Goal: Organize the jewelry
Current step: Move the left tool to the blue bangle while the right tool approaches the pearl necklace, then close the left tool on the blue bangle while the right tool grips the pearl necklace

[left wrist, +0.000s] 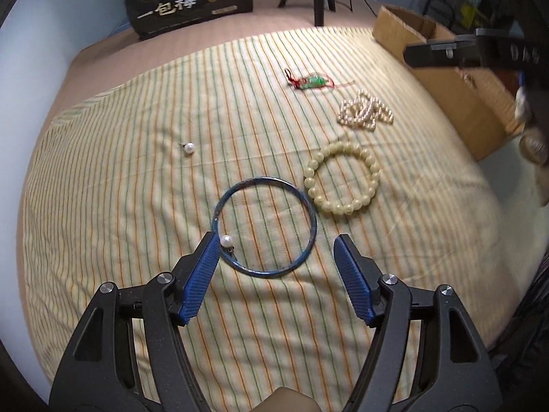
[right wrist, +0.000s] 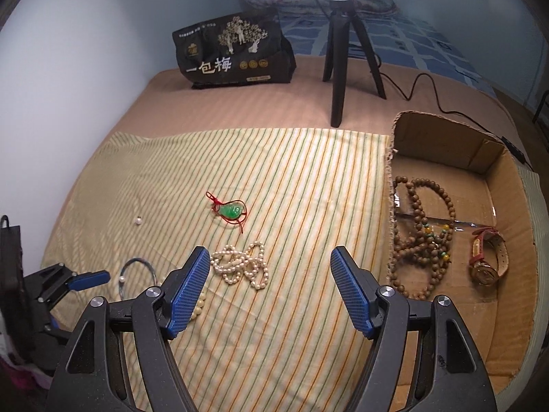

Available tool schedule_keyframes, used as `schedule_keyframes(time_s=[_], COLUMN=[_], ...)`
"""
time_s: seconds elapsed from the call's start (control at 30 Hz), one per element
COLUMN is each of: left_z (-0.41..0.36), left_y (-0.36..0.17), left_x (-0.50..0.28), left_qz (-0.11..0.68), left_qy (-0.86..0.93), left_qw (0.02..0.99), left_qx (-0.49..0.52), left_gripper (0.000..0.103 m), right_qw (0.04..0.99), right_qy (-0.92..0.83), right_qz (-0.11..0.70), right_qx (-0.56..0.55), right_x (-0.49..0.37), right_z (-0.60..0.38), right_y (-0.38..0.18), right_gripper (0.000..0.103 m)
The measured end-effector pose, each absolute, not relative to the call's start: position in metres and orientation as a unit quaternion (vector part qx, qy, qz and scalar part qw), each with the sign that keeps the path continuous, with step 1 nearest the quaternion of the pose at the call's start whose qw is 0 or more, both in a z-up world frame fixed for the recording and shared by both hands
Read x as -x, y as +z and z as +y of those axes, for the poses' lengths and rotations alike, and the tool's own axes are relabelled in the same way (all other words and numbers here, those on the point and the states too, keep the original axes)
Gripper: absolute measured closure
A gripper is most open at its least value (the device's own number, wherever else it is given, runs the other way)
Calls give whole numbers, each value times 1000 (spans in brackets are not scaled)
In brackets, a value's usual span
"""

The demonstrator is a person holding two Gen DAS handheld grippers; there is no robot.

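My left gripper [left wrist: 276, 245] is open, hovering over a thin blue bangle [left wrist: 264, 227] on the striped cloth; a pearl earring [left wrist: 226, 240] lies on the bangle's left rim by my left finger. A second pearl earring [left wrist: 189, 148], a pale bead bracelet [left wrist: 343, 183], a pearl necklace heap [left wrist: 365, 112] and a green pendant on red cord [left wrist: 310, 81] lie farther out. My right gripper [right wrist: 271, 257] is open and empty above the cloth, just short of the pearl necklace [right wrist: 242, 267]. The pendant [right wrist: 230, 210] lies beyond. The cardboard box [right wrist: 511, 295] at right holds brown prayer beads [right wrist: 417, 237] and a red-strapped watch [right wrist: 487, 257].
A black snack bag [right wrist: 233, 55] and a black tripod [right wrist: 338, 68] with a cable stand behind the cloth on the brown bed surface. A pale wall runs along the left. The left gripper shows at the left edge of the right wrist view [right wrist: 79, 279].
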State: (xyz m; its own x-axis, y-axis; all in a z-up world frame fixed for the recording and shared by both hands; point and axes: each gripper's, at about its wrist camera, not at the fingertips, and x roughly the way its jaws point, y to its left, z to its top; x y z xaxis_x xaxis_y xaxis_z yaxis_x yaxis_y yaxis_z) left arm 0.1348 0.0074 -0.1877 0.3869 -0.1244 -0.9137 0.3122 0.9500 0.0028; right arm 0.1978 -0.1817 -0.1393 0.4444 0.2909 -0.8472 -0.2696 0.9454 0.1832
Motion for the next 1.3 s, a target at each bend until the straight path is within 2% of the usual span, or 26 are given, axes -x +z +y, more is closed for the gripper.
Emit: schedule_keyframes(time_s=[0.23, 0.4, 0.7, 0.93, 1.03, 1.17, 1.27, 1.3], left_z=[5, 11, 13, 15, 17, 21, 22, 22], left_y=[-199, -204, -206, -208, -208, -206, -205, -205], left_x=[-145, -153, -157, -159, -160, -161, -161, -160], left_qz=[543, 550, 549, 543, 542, 542, 540, 540], left_qy=[-121, -120, -124, -129, -128, -128, -126, -126], left_qw=[825, 823, 824, 828, 830, 830, 831, 831], left_qx=[-101, -82, -58, -49, -46, -35, -35, -33], left_gripper=[32, 26, 23, 23, 28, 28, 28, 28], right_qw=[835, 822, 805, 798, 796, 796, 798, 798], right_qy=[178, 183, 179, 168, 166, 164, 164, 167], right_qz=[520, 539, 565, 575, 579, 578, 572, 570], right_qx=[1, 17, 45, 59, 62, 78, 97, 101], right_x=[-203, -208, -218, -227, -230, -228, -227, -226], right_z=[-167, -155, -137, -131, -131, -126, -118, -116], right_y=[-149, -159, -182, -198, -203, -206, -205, -204], right_gripper=[30, 30, 30, 30, 30, 31, 46, 56])
